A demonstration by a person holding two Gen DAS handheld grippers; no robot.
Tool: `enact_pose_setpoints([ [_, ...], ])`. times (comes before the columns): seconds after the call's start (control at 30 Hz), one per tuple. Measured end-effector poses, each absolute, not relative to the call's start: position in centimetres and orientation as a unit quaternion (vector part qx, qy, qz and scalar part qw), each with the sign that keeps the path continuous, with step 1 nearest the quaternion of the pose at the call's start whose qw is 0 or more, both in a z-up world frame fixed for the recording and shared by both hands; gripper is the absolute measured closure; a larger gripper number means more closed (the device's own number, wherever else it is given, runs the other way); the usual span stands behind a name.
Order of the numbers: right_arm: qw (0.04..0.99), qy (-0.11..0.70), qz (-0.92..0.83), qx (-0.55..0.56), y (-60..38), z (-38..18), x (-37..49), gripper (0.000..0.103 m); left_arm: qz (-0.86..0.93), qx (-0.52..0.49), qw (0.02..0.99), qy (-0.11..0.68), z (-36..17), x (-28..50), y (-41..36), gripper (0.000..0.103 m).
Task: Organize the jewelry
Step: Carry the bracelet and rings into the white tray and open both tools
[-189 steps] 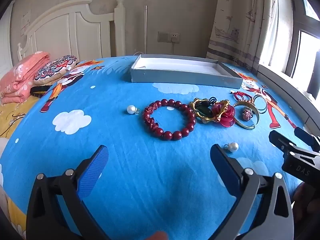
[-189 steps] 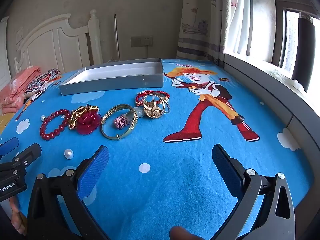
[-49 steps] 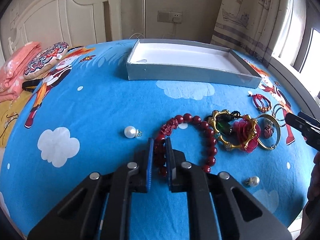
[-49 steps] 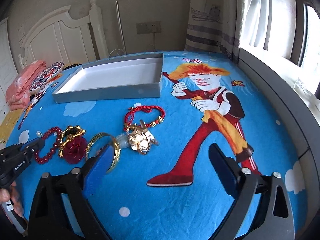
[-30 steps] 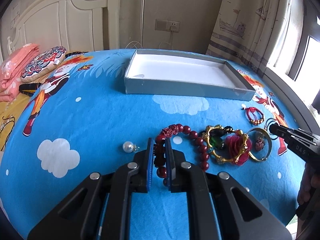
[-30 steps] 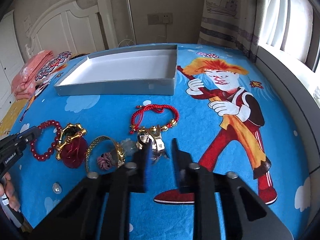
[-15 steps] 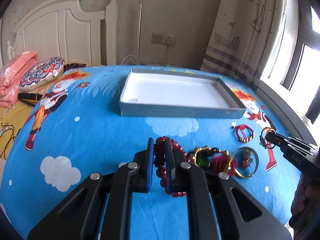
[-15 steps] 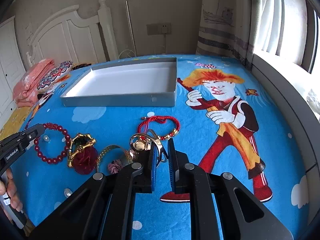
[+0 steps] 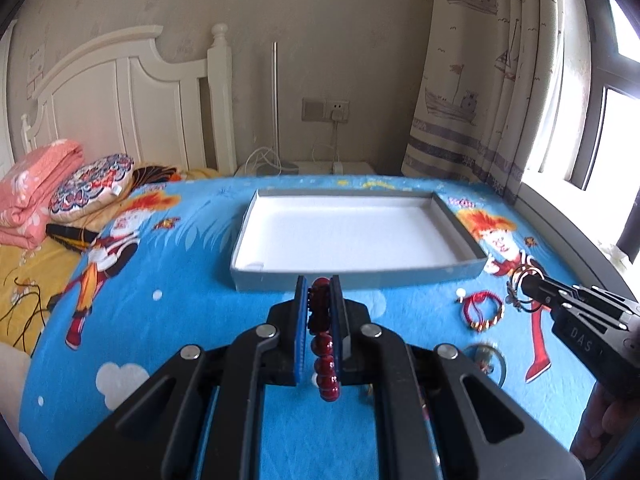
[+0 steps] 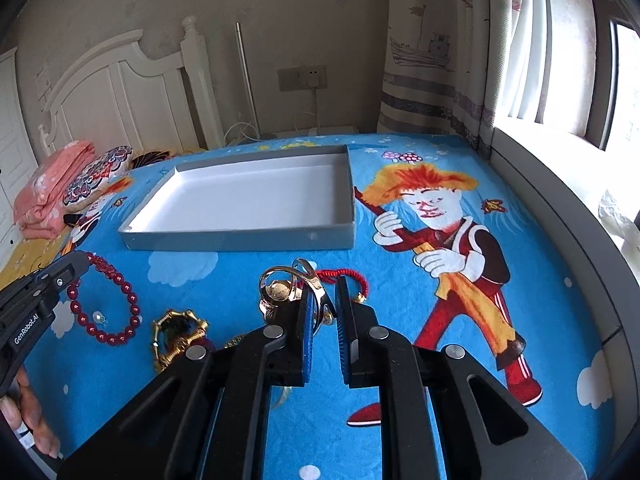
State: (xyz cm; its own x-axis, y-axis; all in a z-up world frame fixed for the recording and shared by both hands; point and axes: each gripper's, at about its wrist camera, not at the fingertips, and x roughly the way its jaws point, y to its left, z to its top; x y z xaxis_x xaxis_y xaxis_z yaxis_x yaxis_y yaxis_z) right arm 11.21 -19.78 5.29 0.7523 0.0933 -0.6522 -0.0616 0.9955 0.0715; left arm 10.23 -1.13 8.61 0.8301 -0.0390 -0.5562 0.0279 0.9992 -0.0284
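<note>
Clamping a red bead bracelet between its blue pads, the left tool holds the strand off the bed, beads dangling below the jaws. The right tool is pinched shut on a cluster of gold rings, also raised above the bedspread. Below them lie a red cord bracelet and a gold ornate piece. Beyond both tools sits the grey tray, its white floor bare.
</note>
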Motion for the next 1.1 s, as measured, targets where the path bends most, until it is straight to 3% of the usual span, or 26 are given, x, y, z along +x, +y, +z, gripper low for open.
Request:
enact_pose_setpoints([
  [0.63,0.948,0.316,0.027,0.020,-18.1,8.4,16.5,0.090,0.004,0.015,0.967,0.256,11.9,19.0,-1.9,0.093],
  [1.1,0.945,0.327,0.014,0.021,-17.0,6.5,23.5,0.090,0.019,0.026,0.949,0.312,7.0,26.3,-1.1,0.093],
])
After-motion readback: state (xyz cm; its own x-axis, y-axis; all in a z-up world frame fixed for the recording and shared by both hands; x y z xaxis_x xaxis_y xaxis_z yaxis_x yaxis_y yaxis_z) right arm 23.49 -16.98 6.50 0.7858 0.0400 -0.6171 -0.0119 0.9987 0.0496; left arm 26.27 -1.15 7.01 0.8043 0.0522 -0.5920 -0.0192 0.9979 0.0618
